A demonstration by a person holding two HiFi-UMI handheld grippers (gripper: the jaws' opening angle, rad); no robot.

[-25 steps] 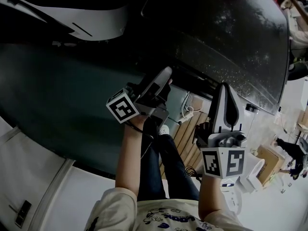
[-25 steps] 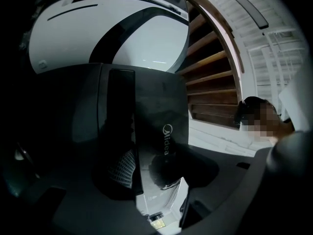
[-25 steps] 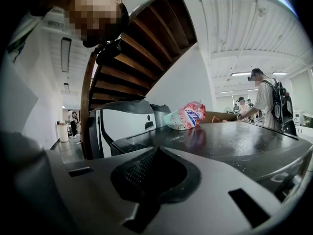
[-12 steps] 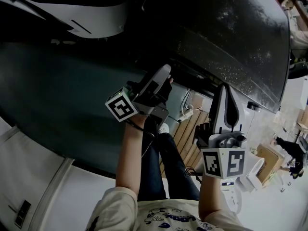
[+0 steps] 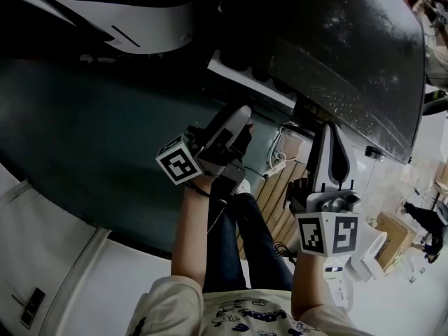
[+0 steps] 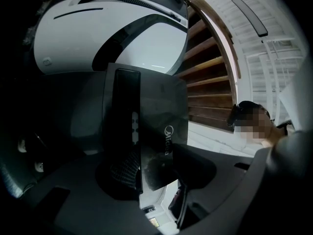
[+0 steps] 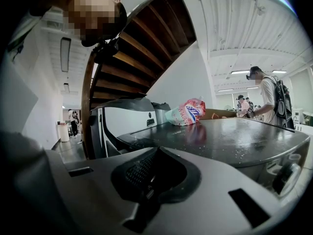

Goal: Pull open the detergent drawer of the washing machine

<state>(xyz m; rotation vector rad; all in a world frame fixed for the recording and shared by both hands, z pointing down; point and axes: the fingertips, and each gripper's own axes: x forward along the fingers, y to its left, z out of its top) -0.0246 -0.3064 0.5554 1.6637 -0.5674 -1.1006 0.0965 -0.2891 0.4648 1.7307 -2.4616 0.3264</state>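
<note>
**A:** How does the left hand stand?

**B:** The left forearm (image 5: 187,236) rises from 6 o'clock in the head view. The left gripper (image 5: 240,120) tilts up toward 1 o'clock, with its marker cube (image 5: 180,165) nearest the camera. Its jaws stand wide, yet they grip the dark front panel of the detergent drawer (image 6: 159,121). The ribbed pad (image 6: 122,168) lies against one face and the other jaw against the far face.

**A:** Where is the drawer, then?

**B:** It is at the front of the washing machine (image 5: 350,47), at 12 o'clock of the left gripper. In the head view a pale strip (image 5: 248,82) shows there, just under the machine's dark speckled top.

**A:** And the right hand?

**B:** The right gripper (image 5: 329,137) is at 3 o'clock of the left one and points to 12 o'clock, near the machine's front edge. Its jaws are pressed together with nothing between them.

**A:** What do the gripper views add?

**B:** The left gripper view shows the lettering "Midea" on the panel. It also shows a white appliance (image 6: 122,38) at 12 o'clock of the panel. The right gripper view looks across the machine's top to a pink pouch (image 7: 188,112) lying on it at 12 o'clock. A wooden staircase (image 7: 142,58) curves overhead at 11 o'clock, and people (image 7: 266,99) stand at 3 o'clock.
</note>
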